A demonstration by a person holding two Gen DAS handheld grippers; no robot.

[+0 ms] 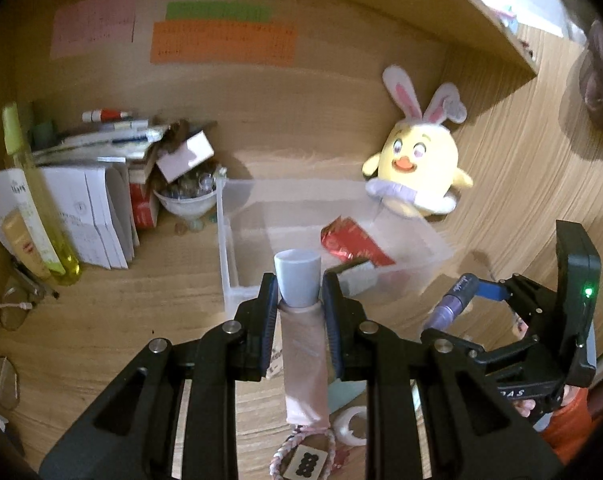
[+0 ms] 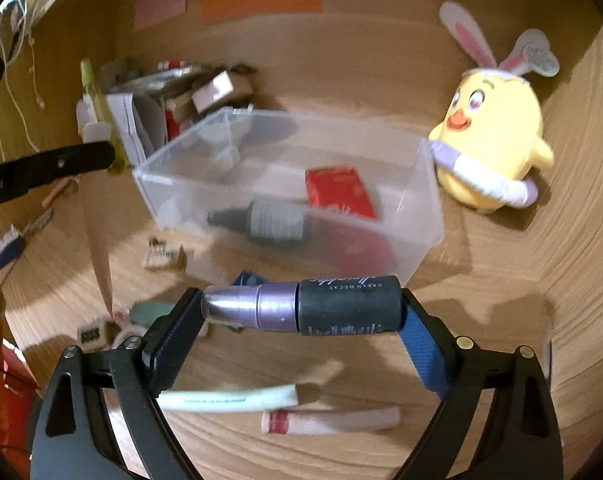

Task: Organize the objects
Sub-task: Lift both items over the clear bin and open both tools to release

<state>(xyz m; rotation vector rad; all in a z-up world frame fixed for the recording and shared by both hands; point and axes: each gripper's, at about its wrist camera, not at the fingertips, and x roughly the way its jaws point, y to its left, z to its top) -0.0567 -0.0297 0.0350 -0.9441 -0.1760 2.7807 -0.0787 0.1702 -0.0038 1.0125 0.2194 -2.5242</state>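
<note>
Two grippers over a wooden table (image 1: 149, 300), each clamped on one item. Ahead of both sits a clear plastic bin (image 2: 417, 216), open top. Inside it: a red packet (image 2: 337, 192) toward the far side and a grey ribbed-cap bottle (image 2: 275, 220) lying on its side nearer the right gripper. Just past the bin's far right corner, a yellow chick plush with bunny ears (image 2: 493, 144) leans at the wall.

Left gripper (image 1: 300, 300): fingers closed on a pink tube with a grey cap (image 1: 297, 280), cap pointing forward at the bin's near wall, tube body running back between the fingers. Braided cord loop and a small tag hang at its rear end. The tube is held just short of the bin, above the table.

Right gripper (image 2: 301, 308): fingers pressed on both ends of a purple-and-black cosmetic tube (image 2: 321, 306), held crosswise, silver-purple tip at the left finger, black cap at the right. It hangs above the table, just in front of the bin's near right corner.

Below the right gripper on the table: a pale green tube (image 2: 229, 398) and a white-pink tube (image 2: 333, 420), lying side by side, close together. Left of that gripper: a tape roll (image 2: 129, 334), small stamp blocks, blurred.

Far left of the left gripper: paper stack (image 1: 89, 216), yellow-green bottle (image 1: 33, 192), white bowl of small clear bits (image 1: 187, 200), glasses (image 1: 5, 376) at frame edge.
</note>
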